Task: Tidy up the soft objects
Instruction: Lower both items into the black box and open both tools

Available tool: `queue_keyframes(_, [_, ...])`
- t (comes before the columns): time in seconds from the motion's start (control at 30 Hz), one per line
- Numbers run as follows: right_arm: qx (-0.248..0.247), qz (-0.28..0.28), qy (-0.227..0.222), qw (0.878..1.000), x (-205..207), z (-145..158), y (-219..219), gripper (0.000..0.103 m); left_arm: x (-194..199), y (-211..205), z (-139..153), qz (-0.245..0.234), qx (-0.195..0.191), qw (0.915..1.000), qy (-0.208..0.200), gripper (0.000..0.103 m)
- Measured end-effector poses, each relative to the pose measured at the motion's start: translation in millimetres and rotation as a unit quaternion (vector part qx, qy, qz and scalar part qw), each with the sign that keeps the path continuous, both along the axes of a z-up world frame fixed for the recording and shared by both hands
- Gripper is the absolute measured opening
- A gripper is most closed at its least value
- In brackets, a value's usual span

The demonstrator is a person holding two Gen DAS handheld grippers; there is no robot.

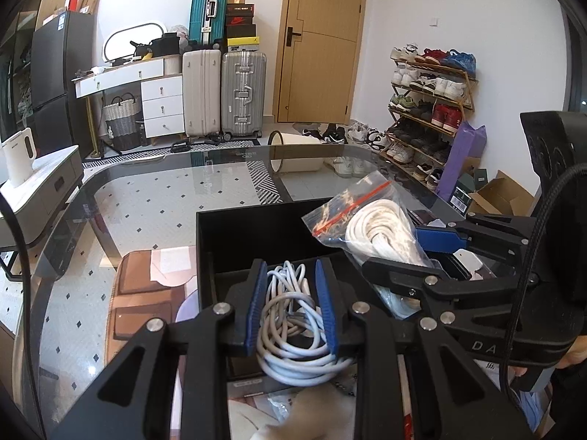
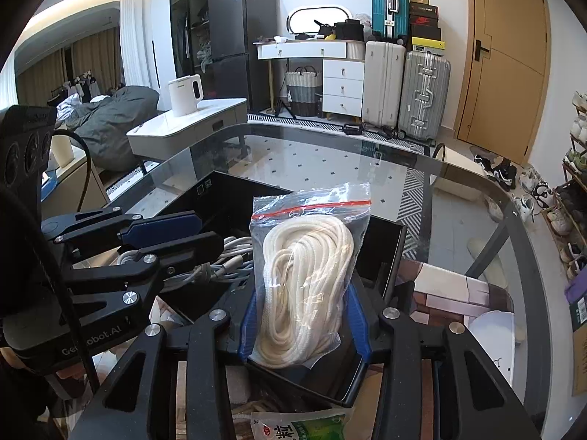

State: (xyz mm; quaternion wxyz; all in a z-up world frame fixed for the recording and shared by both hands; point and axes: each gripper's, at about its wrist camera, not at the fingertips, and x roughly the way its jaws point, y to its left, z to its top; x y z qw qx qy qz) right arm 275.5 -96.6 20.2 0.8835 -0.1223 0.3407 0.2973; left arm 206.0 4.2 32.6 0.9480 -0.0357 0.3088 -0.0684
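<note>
Your left gripper [image 1: 291, 304] has its blue pads [image 1: 255, 304] closed on a bundle of pale grey cable [image 1: 290, 326]. The coils are pressed between the two pads and hang out below them in loose loops. This bundle sits over the near part of the black box [image 1: 234, 234], just above its open inside.

Your right gripper [image 2: 302, 315] is clamped on a clear zip bag [image 2: 312, 212] with a red seal line, and inside the bag you see a coil of white rope [image 2: 304, 275]. The pads [image 2: 357, 324] press the lower part of the bag from both sides, and the bag stands upright between them, with its sealed top towards the far wall of the box. In the left wrist view the same bag [image 1: 352, 205] leans over the right side of the black box, just beside the cable bundle.

The black box stands on the glass table [image 1: 154, 183], and both grippers point down into it from the near side. They are close together, side by side, the left one with the cable towards the left half of the box and the right one with the rope bag towards the right half. Near the box, on the table edge closest to you, lies a green printed packet [image 2: 312, 427], partly hidden under the right gripper.
</note>
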Motion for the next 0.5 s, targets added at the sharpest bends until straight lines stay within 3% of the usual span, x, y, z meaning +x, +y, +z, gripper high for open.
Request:
queue_keyframes(0.2, [0.002,0.001,0.007,1.0,-7.9,-1.1,-1.6,0.045,-4.6,0.7,1.9,-0.007,0.003,1.0,0.006,0.028])
queue_keyframes(0.3, [-0.007,0.012,0.006,1.0,-10.7,1.0,1.7,0.056,-7.8,-0.8,3.2,-0.003,0.013,0.9999,0.009,0.033])
queue_keyframes(0.43, [0.005,-0.005,-0.021,1.0,-18.3,11.5,-5.4,0.08,-12.3,4.8,7.3,0.001,0.007,0.9999,0.011,0.045])
queue_keyframes(0.5, [0.01,-0.021,-0.029,0.999,-20.3,18.3,-14.0,0.085,-17.2,10.4,10.2,0.003,0.001,0.9999,0.01,0.049])
